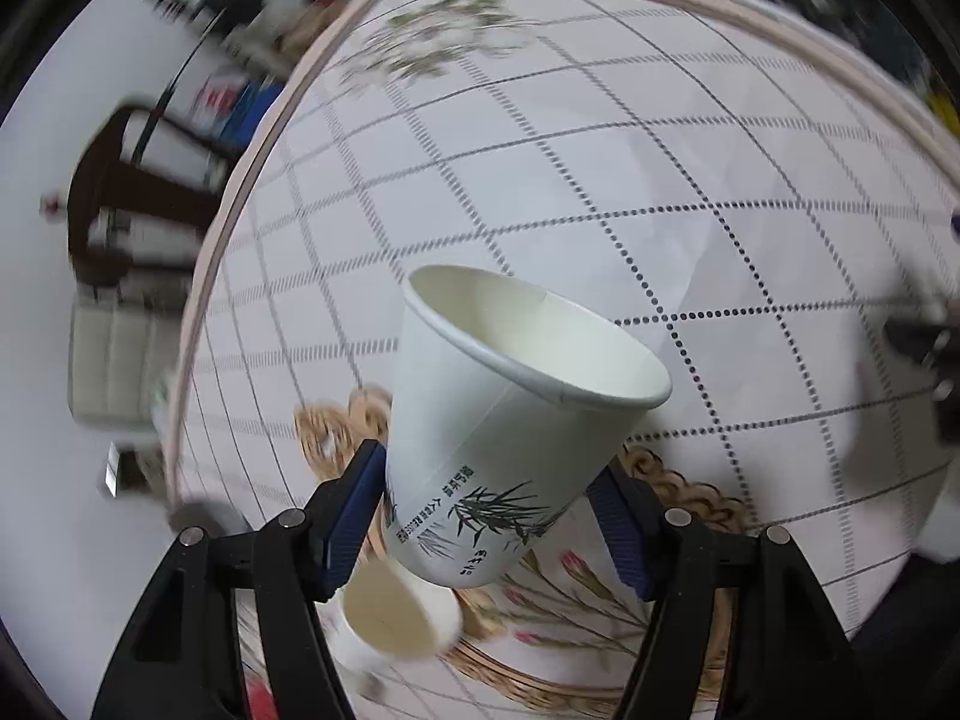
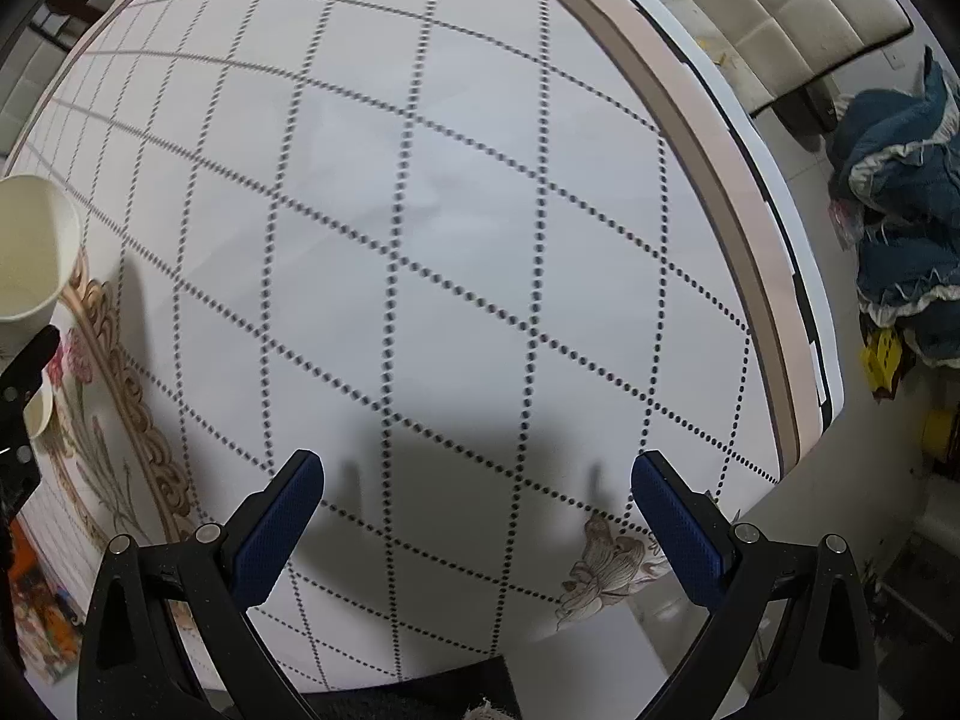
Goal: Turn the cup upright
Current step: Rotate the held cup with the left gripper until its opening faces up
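Observation:
My left gripper (image 1: 489,498) is shut on a white paper cup (image 1: 510,420) with a bamboo print, held by its lower body above the table. The cup is tilted, with its open mouth up and toward the right. The same cup shows at the left edge of the right wrist view (image 2: 30,252). A second, smaller paper cup (image 1: 396,618) lies below it near the table mat, mouth toward the camera; it also shows in the right wrist view (image 2: 37,414). My right gripper (image 2: 477,516) is open and empty over the tablecloth.
The round table (image 2: 420,240) has a white cloth with a dotted grid and a beige rim (image 2: 708,180). A woven floral mat (image 1: 672,540) lies under the left gripper. A padded chair (image 2: 798,12) and blue clothes (image 2: 900,210) are beyond the right edge.

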A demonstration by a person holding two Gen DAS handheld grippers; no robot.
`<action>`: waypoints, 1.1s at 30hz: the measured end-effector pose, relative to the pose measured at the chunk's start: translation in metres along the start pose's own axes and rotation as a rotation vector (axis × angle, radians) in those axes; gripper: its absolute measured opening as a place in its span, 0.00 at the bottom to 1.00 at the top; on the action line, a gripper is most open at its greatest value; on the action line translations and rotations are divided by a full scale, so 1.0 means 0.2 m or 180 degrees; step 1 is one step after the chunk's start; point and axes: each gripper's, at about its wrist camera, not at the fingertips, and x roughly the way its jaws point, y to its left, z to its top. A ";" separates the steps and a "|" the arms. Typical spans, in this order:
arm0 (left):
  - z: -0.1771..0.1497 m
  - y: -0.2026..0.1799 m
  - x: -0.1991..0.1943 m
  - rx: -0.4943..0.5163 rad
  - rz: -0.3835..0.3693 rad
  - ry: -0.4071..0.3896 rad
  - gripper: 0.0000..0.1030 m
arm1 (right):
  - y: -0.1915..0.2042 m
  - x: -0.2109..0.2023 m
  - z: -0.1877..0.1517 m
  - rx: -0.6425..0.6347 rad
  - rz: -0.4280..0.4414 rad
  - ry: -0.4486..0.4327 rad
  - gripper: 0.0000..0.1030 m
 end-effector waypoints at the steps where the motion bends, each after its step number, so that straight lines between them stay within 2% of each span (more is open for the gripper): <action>1: -0.03 0.03 -0.01 -0.0158 -0.0063 0.0024 0.63 | 0.02 -0.01 -0.02 -0.0015 0.0001 -0.0005 1.00; 8: -0.31 0.16 -0.05 -0.1232 -0.0442 0.0184 0.63 | 0.14 -0.10 -0.14 -0.0102 -0.0011 -0.0080 1.00; 14: -0.68 0.19 -0.01 -0.2211 -0.0858 0.0429 0.63 | 0.27 -0.14 -0.32 -0.0221 -0.0024 -0.0120 1.00; 19: -1.00 0.15 0.09 -0.3040 -0.1296 0.0702 0.63 | 0.38 -0.13 -0.46 -0.0294 -0.0050 -0.0141 1.00; 24: -1.21 0.16 0.23 -0.3852 -0.1687 0.0827 0.63 | 0.45 -0.07 -0.58 -0.0330 -0.0132 -0.0130 1.00; 27: -1.25 0.16 0.29 -0.4067 -0.1803 0.0823 0.63 | 0.48 -0.03 -0.63 -0.0349 -0.0184 -0.0123 1.00; 33: -1.23 0.14 0.38 -0.4039 -0.1826 0.0780 0.65 | 0.48 0.02 -0.67 -0.0371 -0.0253 -0.0097 1.00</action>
